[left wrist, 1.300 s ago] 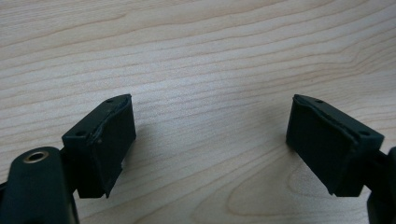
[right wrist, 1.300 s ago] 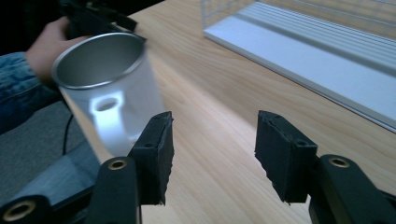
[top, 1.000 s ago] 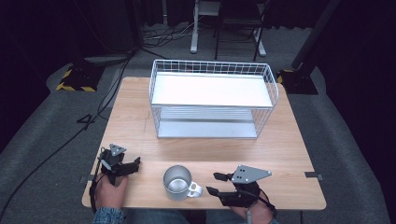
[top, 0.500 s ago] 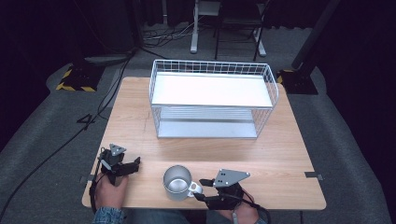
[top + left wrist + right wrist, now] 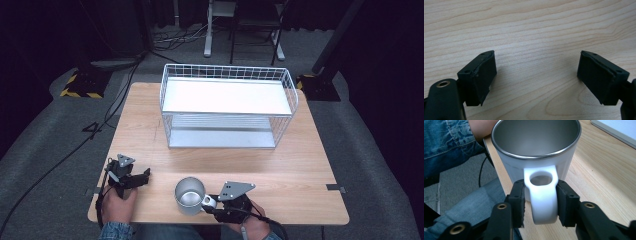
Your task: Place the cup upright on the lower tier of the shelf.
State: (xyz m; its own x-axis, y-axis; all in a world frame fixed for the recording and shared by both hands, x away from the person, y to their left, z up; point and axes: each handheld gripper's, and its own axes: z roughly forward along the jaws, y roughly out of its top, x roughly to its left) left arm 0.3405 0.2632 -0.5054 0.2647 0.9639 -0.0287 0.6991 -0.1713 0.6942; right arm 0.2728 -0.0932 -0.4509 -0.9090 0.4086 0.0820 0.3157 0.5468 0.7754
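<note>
At the near edge of the light wooden table [image 5: 300,165], the right gripper [image 5: 540,200] is closed on the white loop handle [image 5: 541,195] of a white mug with a steel-lined interior [image 5: 190,195]. In the right gripper view both black pads [image 5: 517,200] press flat against the two sides of the handle, which sits squarely between them, its lower curve level with the pad bottoms. The mug body stands just beyond the fingertips, upright on the table, mouth up and nothing seen inside. Seen from the high view, the mug is immediately to the left of this gripper, close to the table's front edge. A denim sleeve [image 5: 451,142] shows beyond the mug on the left side of the right gripper view.

Well to the left of the mug, the left gripper [image 5: 131,176] rests near the table's front-left corner. Its jaws are spread wide with nothing between them; in the left gripper view only bare wood grain lies between and ahead of the pads [image 5: 482,75].

Farther ahead of both sets of fingers, toward the far half of the table, stands a white wire basket rack with a flat white shelf [image 5: 227,97]. It is well apart from both grippers and the mug.
</note>
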